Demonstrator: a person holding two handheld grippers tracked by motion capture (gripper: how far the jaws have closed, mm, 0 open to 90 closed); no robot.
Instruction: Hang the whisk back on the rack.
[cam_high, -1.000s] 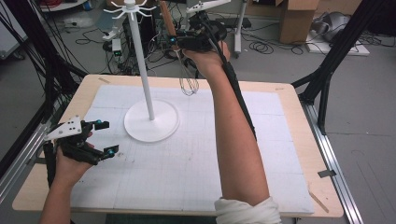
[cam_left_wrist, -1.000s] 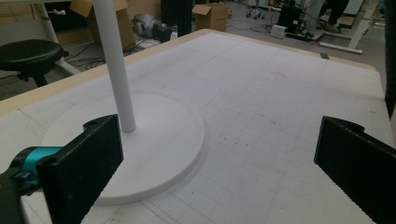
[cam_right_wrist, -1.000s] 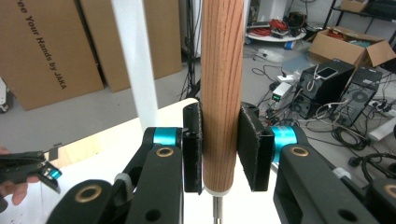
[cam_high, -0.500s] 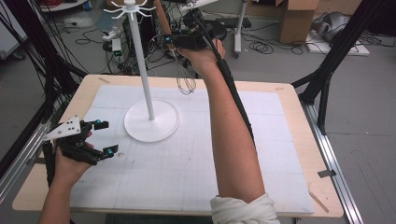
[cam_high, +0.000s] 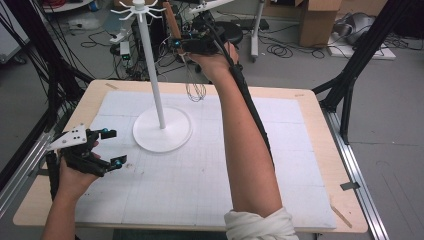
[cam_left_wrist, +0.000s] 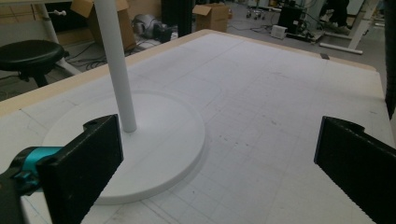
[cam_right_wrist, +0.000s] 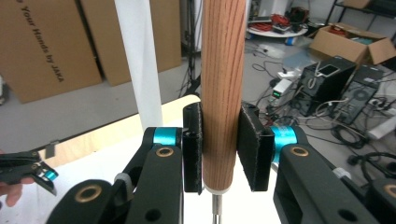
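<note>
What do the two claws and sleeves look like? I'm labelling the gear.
Both the left claw and the right claw are black, with teal joints and ribbed pads. A grey three-cornered plate tops the left. A black cable trails along the right arm, above a rolled white sleeve.

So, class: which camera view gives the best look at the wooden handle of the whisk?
The right gripper view: the wooden handle stands upright and close, its grain clear, clamped between the right gripper's jaws. The high view shows it small and far off, with the wire loops hanging below. The left gripper view looks at the white stand instead.
</note>
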